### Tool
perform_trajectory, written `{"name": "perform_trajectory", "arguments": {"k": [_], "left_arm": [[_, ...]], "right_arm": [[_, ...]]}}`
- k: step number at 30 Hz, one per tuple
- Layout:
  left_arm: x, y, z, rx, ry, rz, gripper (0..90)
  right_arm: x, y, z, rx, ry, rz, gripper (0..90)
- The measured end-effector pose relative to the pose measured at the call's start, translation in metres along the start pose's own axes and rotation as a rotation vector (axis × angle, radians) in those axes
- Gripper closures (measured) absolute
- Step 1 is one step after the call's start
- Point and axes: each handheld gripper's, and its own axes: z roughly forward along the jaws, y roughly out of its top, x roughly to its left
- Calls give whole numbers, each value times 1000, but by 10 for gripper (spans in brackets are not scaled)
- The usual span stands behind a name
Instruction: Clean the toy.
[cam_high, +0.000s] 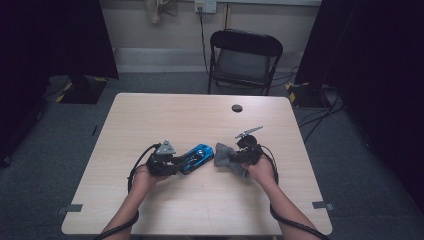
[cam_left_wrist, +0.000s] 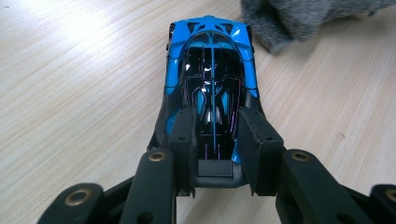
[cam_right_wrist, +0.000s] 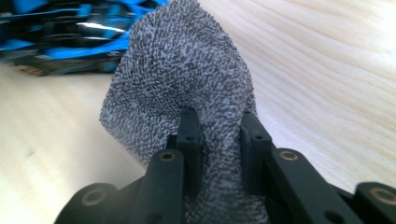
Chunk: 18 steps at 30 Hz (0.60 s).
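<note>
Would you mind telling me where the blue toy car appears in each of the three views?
High view: blue toy car at table centre, in the left gripper.
Left gripper view: centre, between the jaws.
Right gripper view: top left, blurred.
Shared landmark: the grey cloth beside it.

Light wood worktop (cam_high: 165, 115) on grey carpet (cam_high: 30, 170) — cable hole near its far edge. Black folding chair (cam_high: 244, 59) behind, against a pale wall (cam_high: 140, 25) — dark curtains (cam_high: 50, 37) either side.

blue-and-black toy car (cam_left_wrist: 211, 79), speckled grey cloth (cam_right_wrist: 187, 88)
</note>
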Motion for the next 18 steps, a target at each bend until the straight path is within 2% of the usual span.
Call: {"name": "perform_trajectory", "arguments": {"k": [7, 13, 18], "left_arm": [[-1, 0, 0, -1, 3, -4, 675], [-1, 0, 0, -3, 5, -7, 674], [-1, 0, 0, -2, 8, -8, 673]], "right_arm": [[28, -3, -11, -29, 81, -71, 742], [62, -5, -6, -12, 144, -150, 742], [79, -5, -1, -4, 181, -187, 741]]}}
